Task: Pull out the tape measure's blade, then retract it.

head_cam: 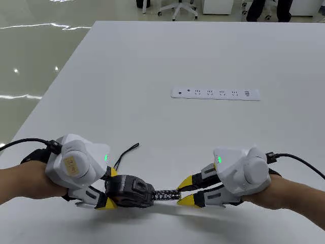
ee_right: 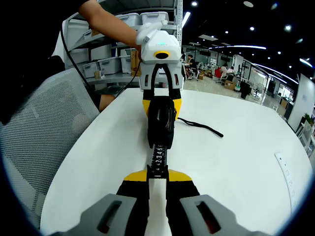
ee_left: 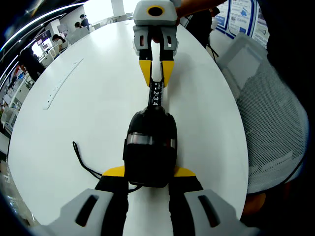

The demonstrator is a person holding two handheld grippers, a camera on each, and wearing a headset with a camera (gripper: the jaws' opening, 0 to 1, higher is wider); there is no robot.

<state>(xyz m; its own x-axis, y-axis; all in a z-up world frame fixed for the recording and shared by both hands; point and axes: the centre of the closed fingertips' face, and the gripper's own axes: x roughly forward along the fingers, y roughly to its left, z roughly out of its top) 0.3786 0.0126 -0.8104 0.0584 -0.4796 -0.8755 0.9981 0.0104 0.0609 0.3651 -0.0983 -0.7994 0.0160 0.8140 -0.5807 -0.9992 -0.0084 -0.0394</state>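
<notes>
So the left tool (head_cam: 109, 188) is clamped around the tape measure (head_cam: 130, 191) down on the table (head_cam: 177, 137), and the right tool (head_cam: 185, 192) is pinched tight on the blade (head_cam: 166, 194) tip. Only a short bit of blade is out, so I'd say most of the pull plus the whole retract is left.

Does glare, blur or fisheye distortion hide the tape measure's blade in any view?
Head view: sharp, even light, glare streaks on the floor, soft shadow under the tape measure. Left gripper view: fisheye curves the table edge, blade numerals readable. Right gripper view: same curving, bright ceiling lights, numerals legible too.
</notes>
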